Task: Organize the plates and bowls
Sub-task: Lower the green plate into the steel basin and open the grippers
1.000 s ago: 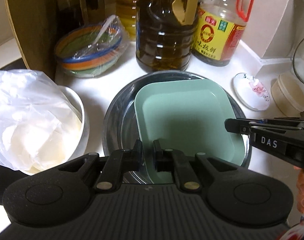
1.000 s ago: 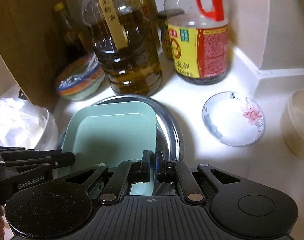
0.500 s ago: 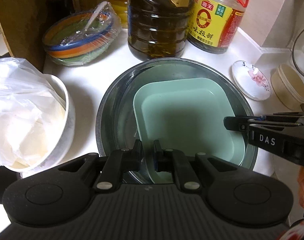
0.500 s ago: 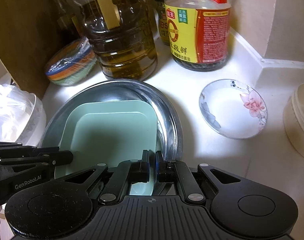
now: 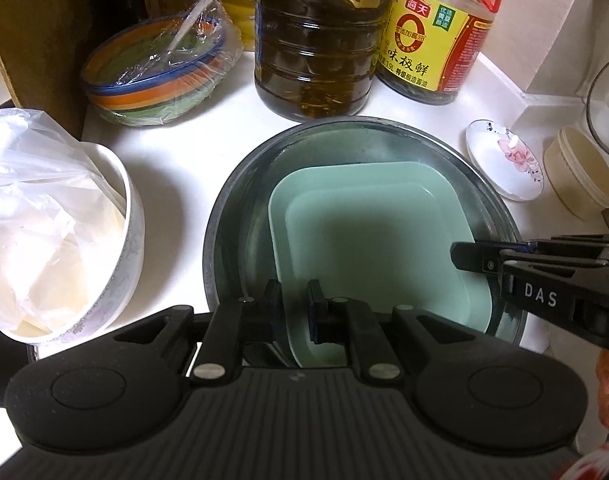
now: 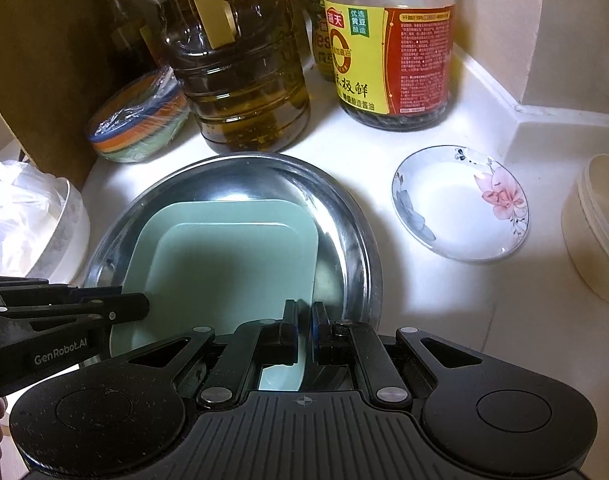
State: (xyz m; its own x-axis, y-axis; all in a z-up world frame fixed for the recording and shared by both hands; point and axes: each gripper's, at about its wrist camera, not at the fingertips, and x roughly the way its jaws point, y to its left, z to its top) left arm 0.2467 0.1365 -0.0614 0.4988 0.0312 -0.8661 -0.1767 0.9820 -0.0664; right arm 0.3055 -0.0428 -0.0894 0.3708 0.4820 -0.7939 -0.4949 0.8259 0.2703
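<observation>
White counter (image 6: 484, 312) in a corner nook, cream walls at right and back, a brown wood board (image 5: 36, 28) standing at the left back. Lighting is patchy, bright spot around the floral saucer (image 6: 460, 204).

Steel pan (image 5: 232, 208) sits mid-counter; green plate (image 5: 368, 248) lies inside it, toward the pan's near right side. Left gripper (image 5: 294, 308) is nearly closed, pinching the plate's near-left rim. Right gripper (image 6: 303, 334) is likewise nearly closed on the plate's near-right rim; whether the pan rim is also caught, cannot tell.

Behind the pan: oil jug (image 6: 240, 80) with a yellow paper tag, handwritten characters only partly readable; soy bottle (image 5: 428, 36) with red handle, yellow-and-red label, a big "O" logo, "1.9L" and Chinese print. Striped bowl (image 5: 152, 80) under cling film with a spoon sits at the back left by the board. White bowl (image 5: 120, 248) with a plastic bag in it is at the left edge. Saucer is right of the pan, apart from it; beige tub (image 5: 580, 180) is just beyond the saucer.

Right gripper side reads "DAS"; left gripper side reads "GenRobot.AI".
</observation>
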